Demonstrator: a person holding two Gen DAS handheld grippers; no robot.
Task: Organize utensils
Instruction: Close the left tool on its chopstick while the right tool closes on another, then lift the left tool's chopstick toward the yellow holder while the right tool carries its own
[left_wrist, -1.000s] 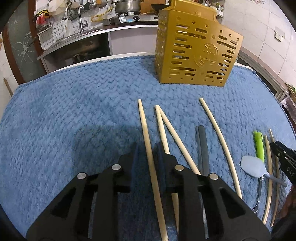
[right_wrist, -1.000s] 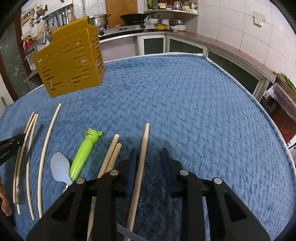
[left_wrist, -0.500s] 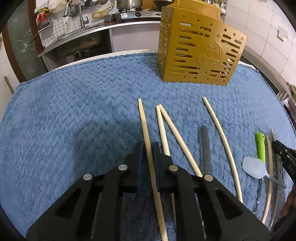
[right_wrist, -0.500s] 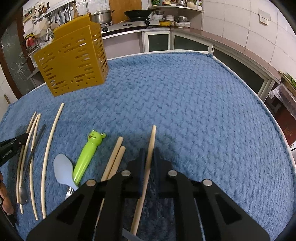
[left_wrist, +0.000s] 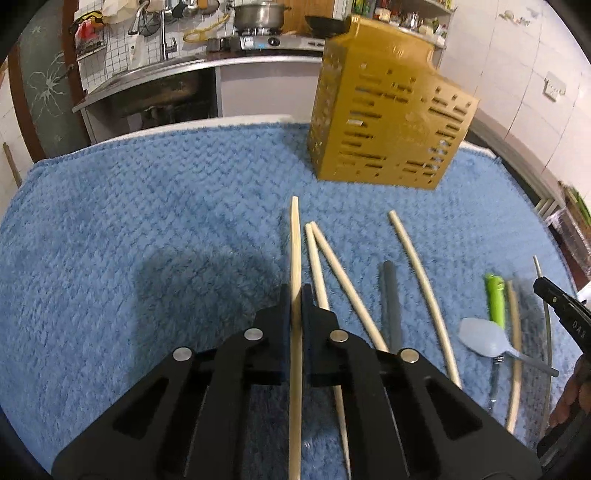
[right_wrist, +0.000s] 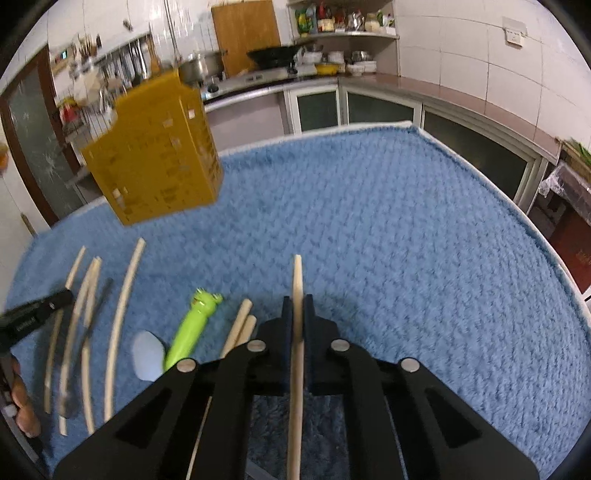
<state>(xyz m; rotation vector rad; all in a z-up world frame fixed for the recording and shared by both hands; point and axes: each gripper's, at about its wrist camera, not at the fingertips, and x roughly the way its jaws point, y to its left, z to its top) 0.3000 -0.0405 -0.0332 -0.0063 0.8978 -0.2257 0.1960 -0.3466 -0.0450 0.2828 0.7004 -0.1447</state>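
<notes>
Blue towel covers the bench (left_wrist: 110, 229) from edge to edge, kitchen counters behind it. Nearest the lens, both tongs are pinching: the left tongs (left_wrist: 294, 295) are closed on a pale chopstick (left_wrist: 294, 240), and the right tongs (right_wrist: 297, 306) are closed on a second chopstick (right_wrist: 297, 280), each stick running forward between the jaws. Both look just lifted, so this reads as the pick-up step, with the carry to come. Loose sticks (left_wrist: 325, 266), a grey handle (left_wrist: 391, 295), a frog spoon (left_wrist: 495, 299) and a pale spoon (left_wrist: 484, 338) lie short of the yellow caddy (left_wrist: 388, 122), on the towel. Furthest out, the caddy stands upright at the towel's far side. Next, I'd judge, each stick must tip upright and drop through the caddy's open top.
</notes>
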